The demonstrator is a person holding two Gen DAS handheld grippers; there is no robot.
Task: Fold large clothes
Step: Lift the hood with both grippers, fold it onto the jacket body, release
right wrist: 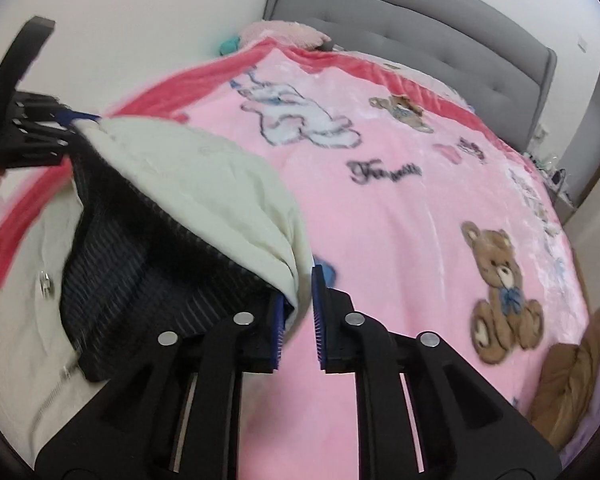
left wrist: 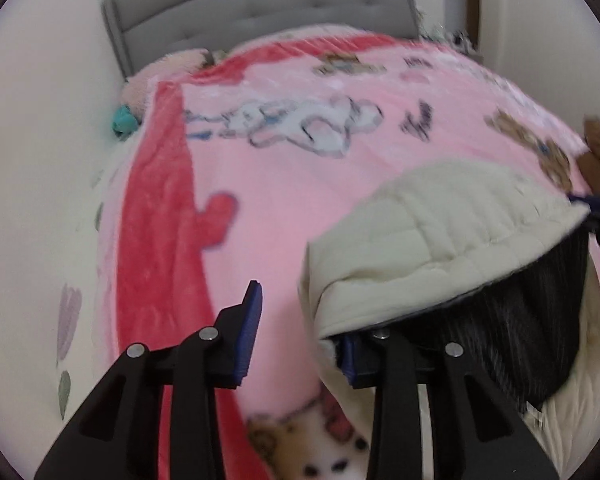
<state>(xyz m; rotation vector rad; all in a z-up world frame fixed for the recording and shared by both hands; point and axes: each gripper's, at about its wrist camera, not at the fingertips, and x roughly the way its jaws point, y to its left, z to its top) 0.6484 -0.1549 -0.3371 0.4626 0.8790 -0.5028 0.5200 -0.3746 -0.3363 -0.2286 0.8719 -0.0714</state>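
A cream quilted jacket (left wrist: 452, 232) with a black ribbed hem (left wrist: 516, 320) is lifted over the pink bed. In the left wrist view my left gripper (left wrist: 300, 336) has wide-open jaws; the jacket's edge drapes over the right finger (left wrist: 352, 360) only. In the right wrist view the same jacket (right wrist: 204, 184) with its black hem (right wrist: 140, 280) hangs at the left, its edge lying on the left finger (right wrist: 278, 332). My right gripper (right wrist: 298, 320) shows a clear gap between its blue pads. The left gripper (right wrist: 32, 128) appears at the far left against the jacket's other corner.
A pink cartoon blanket (right wrist: 400, 220) with a red border covers the bed. A grey padded headboard (left wrist: 260, 16) stands behind, with a pink plush (left wrist: 156, 76) beside it. Brown and purple clothes (right wrist: 572, 380) lie at the right edge. A white wall (left wrist: 40, 160) runs along the left.
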